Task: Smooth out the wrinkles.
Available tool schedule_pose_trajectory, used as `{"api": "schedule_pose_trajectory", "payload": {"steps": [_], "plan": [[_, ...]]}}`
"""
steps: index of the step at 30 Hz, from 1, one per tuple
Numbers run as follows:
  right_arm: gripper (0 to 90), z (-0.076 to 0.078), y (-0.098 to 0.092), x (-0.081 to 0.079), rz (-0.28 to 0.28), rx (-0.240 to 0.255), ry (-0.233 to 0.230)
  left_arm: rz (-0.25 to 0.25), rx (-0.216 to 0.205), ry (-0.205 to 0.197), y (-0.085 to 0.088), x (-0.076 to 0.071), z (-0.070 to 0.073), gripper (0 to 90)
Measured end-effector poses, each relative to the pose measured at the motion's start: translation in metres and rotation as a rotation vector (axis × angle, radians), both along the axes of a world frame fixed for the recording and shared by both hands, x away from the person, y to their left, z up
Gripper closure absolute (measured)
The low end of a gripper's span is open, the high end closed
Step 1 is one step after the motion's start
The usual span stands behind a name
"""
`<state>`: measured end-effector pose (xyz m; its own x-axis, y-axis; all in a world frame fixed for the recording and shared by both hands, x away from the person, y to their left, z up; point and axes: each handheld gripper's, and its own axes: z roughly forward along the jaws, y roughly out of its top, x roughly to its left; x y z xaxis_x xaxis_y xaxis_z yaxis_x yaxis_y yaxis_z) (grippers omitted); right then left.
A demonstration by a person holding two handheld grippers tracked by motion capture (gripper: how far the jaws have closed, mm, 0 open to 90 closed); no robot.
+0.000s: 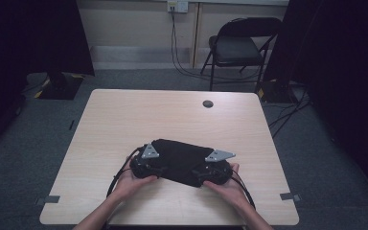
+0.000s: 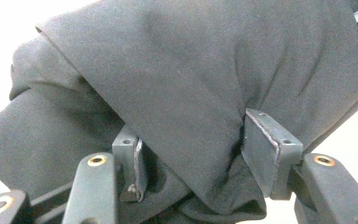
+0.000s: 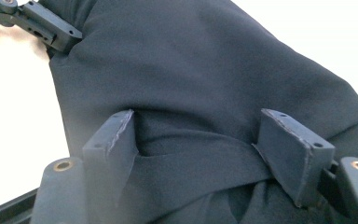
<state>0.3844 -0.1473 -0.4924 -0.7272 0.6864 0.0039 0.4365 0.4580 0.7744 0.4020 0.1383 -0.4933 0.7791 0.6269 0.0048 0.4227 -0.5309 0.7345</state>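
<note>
A folded black cloth (image 1: 179,160) lies on the wooden table (image 1: 124,120) near its front edge, with a hand at each end. My left gripper (image 1: 149,165) is at the cloth's left end. In the left gripper view its jaws (image 2: 203,154) press a thick bunched fold of the cloth (image 2: 191,70) between the pads. My right gripper (image 1: 212,168) is at the right end. In the right gripper view its jaws (image 3: 196,149) stand wide, with a band of the cloth (image 3: 191,60) lying between the pads. Both grippers point inward, toward each other.
A round grommet (image 1: 207,104) sits in the table's far right part. Tape marks (image 1: 52,199) lie at the front corners. A folding chair (image 1: 239,48) and wall cables stand beyond the table. Bare wood stretches behind the cloth.
</note>
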Motion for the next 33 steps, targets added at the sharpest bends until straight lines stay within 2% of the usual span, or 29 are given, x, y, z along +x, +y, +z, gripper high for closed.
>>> {"api": "schedule_pose_trajectory", "payload": {"steps": [3, 5, 7, 8, 13, 15, 17, 21, 22, 24, 27, 29, 30, 31, 32, 33], "plan": [[27.7, 0.001, 0.004, 0.006, 0.003, -0.009, 0.004, 0.03, -0.011, 0.009, 0.002, 0.0, 0.001, 44.7], [26.8, 0.004, 0.004, 0.009, 0.013, -0.001, 0.014, 0.03, -0.014, 0.01, 0.004, 0.0, 0.004, 43.6], [25.9, 0.01, 0.0, 0.01, 0.005, 0.031, 0.038, 0.034, -0.062, 0.012, 0.008, -0.001, 0.01, 42.4], [25.4, 0.013, -0.001, 0.009, 0.005, 0.04, 0.044, 0.025, -0.073, 0.009, 0.012, -0.001, 0.015, 42.1], [21.7, 0.033, -0.013, -0.002, -0.008, 0.078, 0.02, 0.034, -0.119, -0.006, 0.027, -0.009, 0.03, 36.2], [21.2, 0.042, -0.021, -0.008, -0.015, 0.099, 0.005, 0.043, -0.127, -0.01, 0.033, -0.013, 0.034, 34.5], [21.3, 0.05, -0.032, -0.015, -0.027, 0.123, -0.008, 0.061, -0.156, -0.018, 0.042, -0.019, 0.04, 33.5], [21.6, 0.058, -0.056, -0.022, -0.078, 0.137, -0.025, 0.081, -0.127, -0.02, 0.054, -0.027, 0.041, 32.6], [21.7, 0.058, -0.064, -0.023, -0.107, 0.136, -0.029, 0.082, -0.123, -0.014, 0.059, -0.029, 0.04, 32.5], [21.6, 0.057, -0.08, -0.024, -0.146, 0.13, -0.028, 0.103, -0.129, -0.008, 0.069, -0.034, 0.04, 33.4], [21.5, 0.054, -0.105, -0.026, -0.207, 0.12, -0.027, 0.135, -0.115, -0.002, 0.087, -0.037, 0.041, 33.6], [20.1, 0.05, -0.117, -0.027, -0.238, 0.111, -0.021, 0.154, -0.074, -0.005, 0.097, -0.036, 0.038, 33.3], [20.0, 0.047, -0.123, -0.026, -0.256, 0.102, -0.019, 0.183, -0.023, -0.023, 0.105, -0.035, 0.035, 33.0], [19.8, 0.042, -0.132, -0.024, -0.281, 0.096, -0.015, 0.206, -0.016, -0.024, 0.11, -0.033, 0.031, 33.0], [19.0, 0.039, -0.137, -0.022, -0.295, 0.09, -0.008, 0.233, -0.014, 0.008, 0.119, -0.028, 0.025, 32.9], [17.8, 0.033, -0.145, -0.019, -0.328, 0.082, 0.009, 0.25, -0.01, 0.022, 0.122, -0.026, 0.022, 32.6]]}}
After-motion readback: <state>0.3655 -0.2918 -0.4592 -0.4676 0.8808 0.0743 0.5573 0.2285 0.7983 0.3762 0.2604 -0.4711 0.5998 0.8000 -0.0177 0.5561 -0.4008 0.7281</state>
